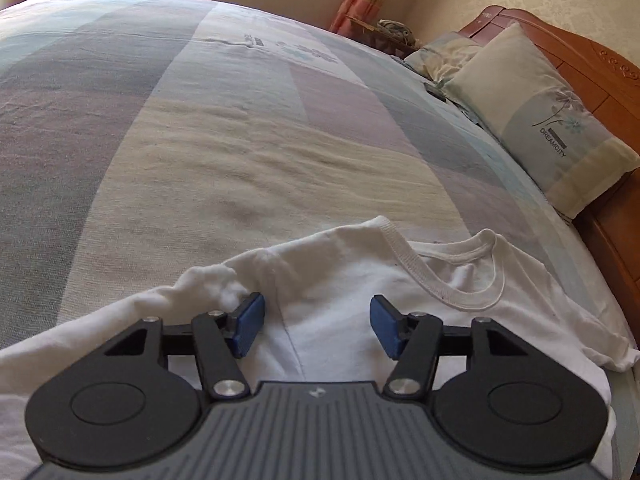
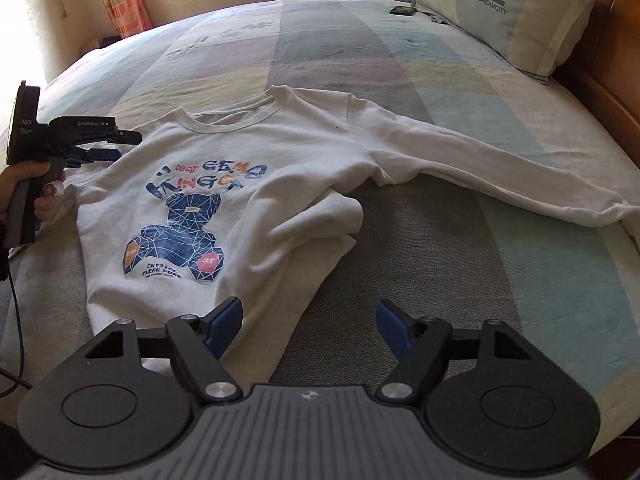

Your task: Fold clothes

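Left gripper (image 1: 317, 326): fingers apart, nothing held, poised above shoulder of white sweatshirt (image 2: 224, 184). Right gripper (image 2: 309, 330): fingers wide, empty, at sweatshirt hem. Sweatshirt flat on bed (image 2: 460, 260), print up, one sleeve outstretched toward pillow (image 2: 516, 16).

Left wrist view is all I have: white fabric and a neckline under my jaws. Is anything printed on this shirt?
Observer: Yes. The right wrist view shows the white shirt lying print side up, with a blue bear graphic on the chest.
Operator: Where are the sleeves?
Observer: One long sleeve stretches out flat toward the pillow side. I can't make out the other.
Operator: Is the body flat?
Observer: No. Below that sleeve's armpit the side is bunched into a thick fold.
Operator: And the right gripper?
Observer: The right gripper is open at the shirt's bottom edge, gripping nothing.
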Tool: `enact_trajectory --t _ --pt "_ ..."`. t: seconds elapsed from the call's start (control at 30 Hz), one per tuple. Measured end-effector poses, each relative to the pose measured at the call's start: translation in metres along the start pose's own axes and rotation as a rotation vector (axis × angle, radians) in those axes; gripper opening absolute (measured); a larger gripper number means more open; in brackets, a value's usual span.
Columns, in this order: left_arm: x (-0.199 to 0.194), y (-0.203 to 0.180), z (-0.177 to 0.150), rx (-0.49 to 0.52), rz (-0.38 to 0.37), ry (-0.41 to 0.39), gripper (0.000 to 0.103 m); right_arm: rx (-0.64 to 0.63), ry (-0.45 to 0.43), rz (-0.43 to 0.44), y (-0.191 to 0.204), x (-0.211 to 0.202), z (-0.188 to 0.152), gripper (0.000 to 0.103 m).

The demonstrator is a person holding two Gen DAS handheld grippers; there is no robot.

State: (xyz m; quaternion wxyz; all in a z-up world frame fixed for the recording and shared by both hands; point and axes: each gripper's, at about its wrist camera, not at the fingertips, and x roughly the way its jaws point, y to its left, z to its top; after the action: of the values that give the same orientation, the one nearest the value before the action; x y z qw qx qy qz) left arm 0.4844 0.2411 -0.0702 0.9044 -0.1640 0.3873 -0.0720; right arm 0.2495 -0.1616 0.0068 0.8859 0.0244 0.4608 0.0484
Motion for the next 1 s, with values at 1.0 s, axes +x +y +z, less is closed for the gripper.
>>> enact_trajectory --t 1.0 --pt "-0.069 -0.139 -0.078 0.264 0.089 0.095 0.074 0.102 -0.033 0.120 -0.073 0.040 0.024 0.089"
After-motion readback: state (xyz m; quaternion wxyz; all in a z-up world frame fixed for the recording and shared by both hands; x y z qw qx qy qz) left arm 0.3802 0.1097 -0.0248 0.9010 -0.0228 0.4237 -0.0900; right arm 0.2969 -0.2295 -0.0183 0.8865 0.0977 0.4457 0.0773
